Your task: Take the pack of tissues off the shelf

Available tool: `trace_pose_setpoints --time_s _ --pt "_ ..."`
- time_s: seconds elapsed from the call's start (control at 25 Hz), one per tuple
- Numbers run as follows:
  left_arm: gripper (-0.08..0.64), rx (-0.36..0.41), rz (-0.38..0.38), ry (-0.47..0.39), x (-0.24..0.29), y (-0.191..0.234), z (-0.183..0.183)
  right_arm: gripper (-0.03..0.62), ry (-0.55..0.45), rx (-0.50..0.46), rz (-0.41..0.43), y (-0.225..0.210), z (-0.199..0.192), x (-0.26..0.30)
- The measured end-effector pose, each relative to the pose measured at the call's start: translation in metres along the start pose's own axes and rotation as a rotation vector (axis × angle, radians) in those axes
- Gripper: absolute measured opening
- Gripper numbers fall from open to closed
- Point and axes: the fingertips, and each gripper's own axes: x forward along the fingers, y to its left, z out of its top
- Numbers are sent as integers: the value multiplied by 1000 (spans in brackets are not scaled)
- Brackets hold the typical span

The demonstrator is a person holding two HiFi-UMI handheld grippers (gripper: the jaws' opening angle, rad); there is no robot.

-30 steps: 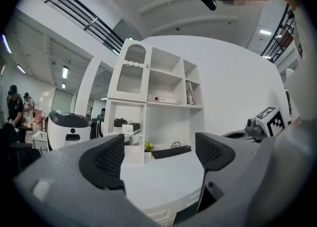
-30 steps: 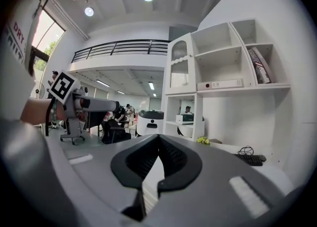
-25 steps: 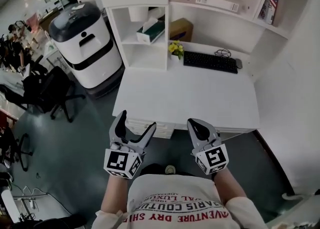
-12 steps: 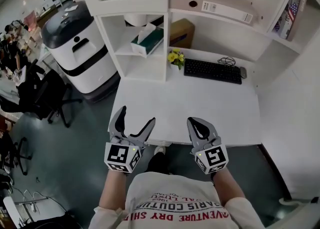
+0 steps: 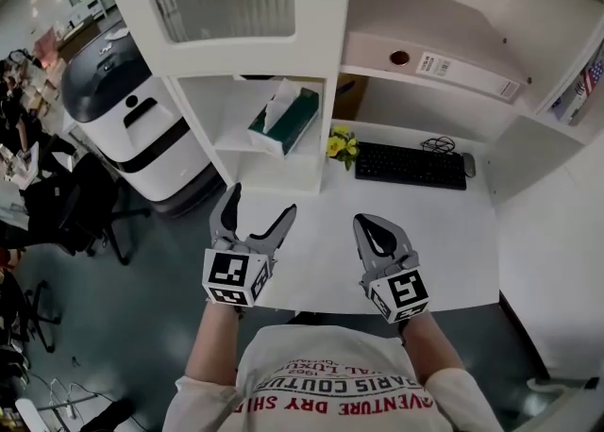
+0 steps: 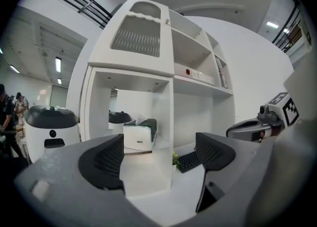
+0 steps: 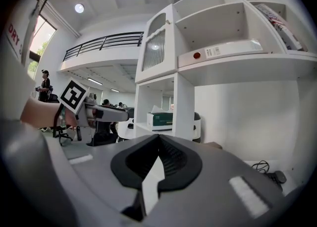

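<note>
The pack of tissues (image 5: 286,120) is a green and white box with a white tissue sticking up. It lies on a shelf (image 5: 247,142) of the white desk unit; the left gripper view shows the pack (image 6: 139,135) ahead, and so does the right gripper view (image 7: 160,119). My left gripper (image 5: 253,212) hovers over the desk's front left part, short of the shelf, jaws wide open and empty. To its right my right gripper (image 5: 377,226) has its jaws together with nothing held.
On the white desk (image 5: 444,232) lie a black keyboard (image 5: 411,165), small yellow flowers (image 5: 340,145) and a cable. A long binder (image 5: 429,60) lies on the upper shelf. A white and grey machine (image 5: 127,121) stands left of the unit, office chairs beyond.
The view has closed in on the desk unit: the shelf and the tissue pack look larger and nearer. Both grippers now hang over the desk's front edge, jaws unchanged.
</note>
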Motion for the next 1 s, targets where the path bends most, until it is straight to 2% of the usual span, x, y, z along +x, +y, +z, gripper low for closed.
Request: trace_pose_setpoints --time_s 0.4,0.72,1.0 --pt "503 28 -8 41 95 55 -2 2 13 32 -30 -32 -4 76" --pt "514 60 -29 55 137 66 -6 2 38 35 -47 -48 -10 99" --pt "512 74 -58 106 160 66 -15 2 79 35 -70 -60 -19 103"
